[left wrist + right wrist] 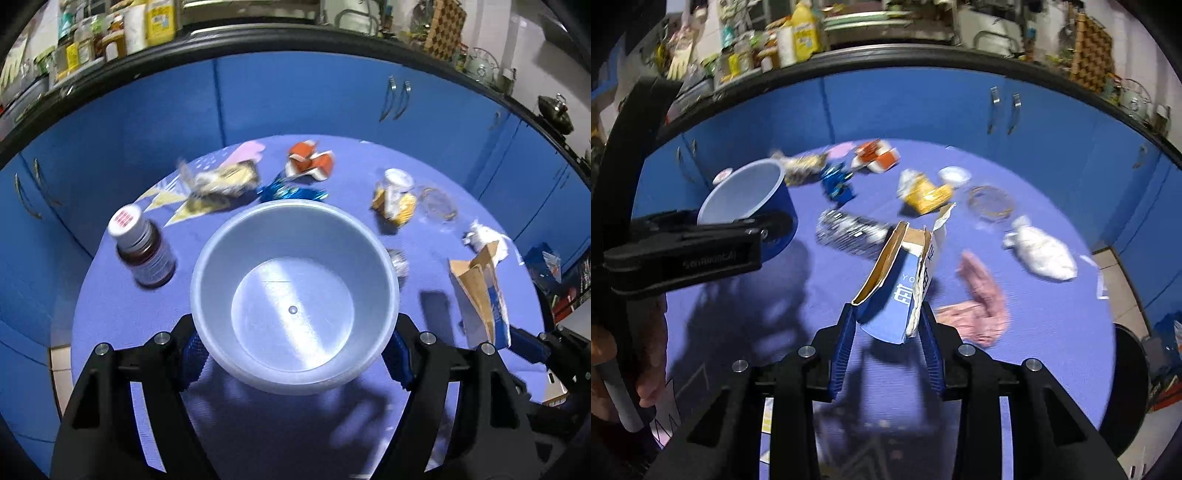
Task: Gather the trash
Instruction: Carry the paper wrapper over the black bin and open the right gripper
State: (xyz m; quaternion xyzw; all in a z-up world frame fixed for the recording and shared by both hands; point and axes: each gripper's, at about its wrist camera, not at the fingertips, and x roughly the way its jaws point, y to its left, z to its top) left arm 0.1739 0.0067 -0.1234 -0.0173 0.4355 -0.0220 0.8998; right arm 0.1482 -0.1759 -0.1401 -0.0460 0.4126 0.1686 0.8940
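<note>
My left gripper (295, 350) is shut on a pale empty plastic bowl (294, 295), held above the round blue table (258, 424); the bowl also shows in the right wrist view (746, 195). My right gripper (888, 332) is shut on a torn blue and brown paper carton (901, 280), lifted off the table; the carton shows at the right in the left wrist view (480, 291). Trash lies on the table: a silver wrapper (849, 230), a pink wrapper (979, 306), a white crumpled bag (1041, 251), a yellow packet (925, 192), a blue foil (836, 182), an orange-white wrapper (877, 157).
A brown medicine bottle (144, 247) with a white cap stands left of the bowl. A clear lid (991, 203) lies at the table's far right. Blue cabinets (295, 99) with a cluttered black counter (110, 40) stand behind the table.
</note>
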